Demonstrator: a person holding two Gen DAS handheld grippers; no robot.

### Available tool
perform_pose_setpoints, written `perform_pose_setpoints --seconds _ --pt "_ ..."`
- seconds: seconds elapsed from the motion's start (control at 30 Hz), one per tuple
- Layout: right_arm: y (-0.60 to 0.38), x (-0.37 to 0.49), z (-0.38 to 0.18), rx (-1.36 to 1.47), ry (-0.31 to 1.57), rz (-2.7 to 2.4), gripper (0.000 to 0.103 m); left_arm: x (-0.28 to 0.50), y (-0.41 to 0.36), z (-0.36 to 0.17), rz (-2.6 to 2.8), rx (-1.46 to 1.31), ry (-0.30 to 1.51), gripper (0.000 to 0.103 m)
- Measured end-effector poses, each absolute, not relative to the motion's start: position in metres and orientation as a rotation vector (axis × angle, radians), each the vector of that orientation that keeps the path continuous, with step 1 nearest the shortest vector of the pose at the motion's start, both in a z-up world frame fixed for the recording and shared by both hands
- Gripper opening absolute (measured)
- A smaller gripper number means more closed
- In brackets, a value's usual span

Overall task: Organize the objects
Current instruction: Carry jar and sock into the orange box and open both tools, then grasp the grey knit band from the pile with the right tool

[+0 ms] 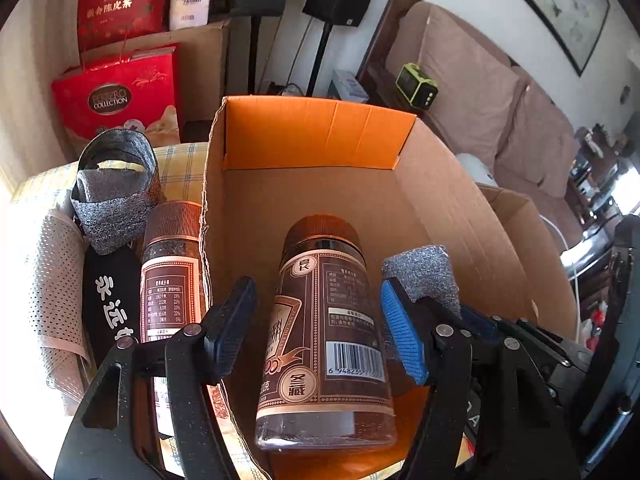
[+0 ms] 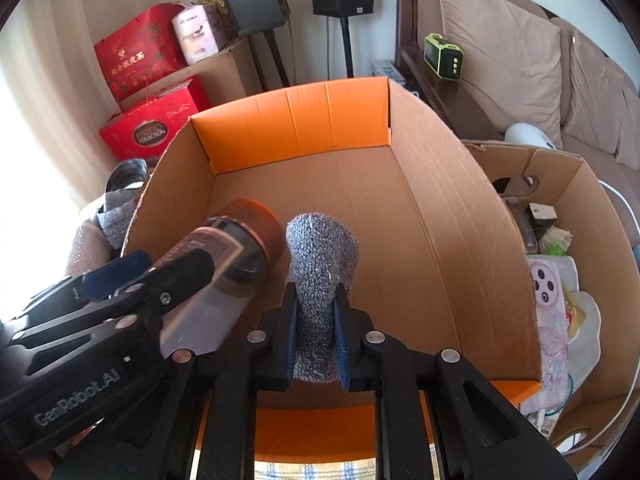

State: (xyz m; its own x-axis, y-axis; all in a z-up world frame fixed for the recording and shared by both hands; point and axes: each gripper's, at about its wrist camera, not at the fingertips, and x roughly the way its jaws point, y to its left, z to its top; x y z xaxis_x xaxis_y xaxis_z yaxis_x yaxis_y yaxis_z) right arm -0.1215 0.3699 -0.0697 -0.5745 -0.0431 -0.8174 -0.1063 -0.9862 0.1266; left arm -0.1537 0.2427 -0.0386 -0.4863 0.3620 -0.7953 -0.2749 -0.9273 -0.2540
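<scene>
A brown-capped jar [image 1: 326, 328] with a dark label lies inside the open cardboard box [image 1: 460, 208], between the wide-apart fingers of my left gripper [image 1: 320, 320], which do not touch it. The jar also shows in the right wrist view [image 2: 236, 252], with the left gripper [image 2: 156, 276] around it. My right gripper [image 2: 316, 336] is shut on a grey knitted cloth roll [image 2: 320, 264], held low inside the box [image 2: 460, 216] just right of the jar. The roll's tip shows in the left wrist view [image 1: 424, 276].
A second jar [image 1: 172, 264], a grey cloth band [image 1: 116, 184], a black pouch [image 1: 108, 304] and a perforated cloth [image 1: 60, 280] lie left of the box. Red gift bags [image 1: 120, 96] stand behind. Another cardboard box [image 2: 560, 280] with several items stands on the right.
</scene>
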Motion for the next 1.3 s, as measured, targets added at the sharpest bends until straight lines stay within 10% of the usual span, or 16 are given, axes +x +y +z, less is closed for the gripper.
perform_pose_setpoints --seconds 0.7,1.03,1.3 --pt "0.348 -0.101 -0.034 -1.277 0.157 2.809 0.072 -0.125 0.150 0.002 2.576 -1.188 0.007 0.084" --pt "0.302 -0.095 -0.014 -1.211 0.057 2.911 0.103 -0.125 0.074 -0.002 2.599 -1.237 -0.200 0.099" --pt "0.272 -0.097 -0.006 -1.212 0.069 2.963 0.102 -0.120 0.031 0.001 2.686 -1.207 -0.194 0.103"
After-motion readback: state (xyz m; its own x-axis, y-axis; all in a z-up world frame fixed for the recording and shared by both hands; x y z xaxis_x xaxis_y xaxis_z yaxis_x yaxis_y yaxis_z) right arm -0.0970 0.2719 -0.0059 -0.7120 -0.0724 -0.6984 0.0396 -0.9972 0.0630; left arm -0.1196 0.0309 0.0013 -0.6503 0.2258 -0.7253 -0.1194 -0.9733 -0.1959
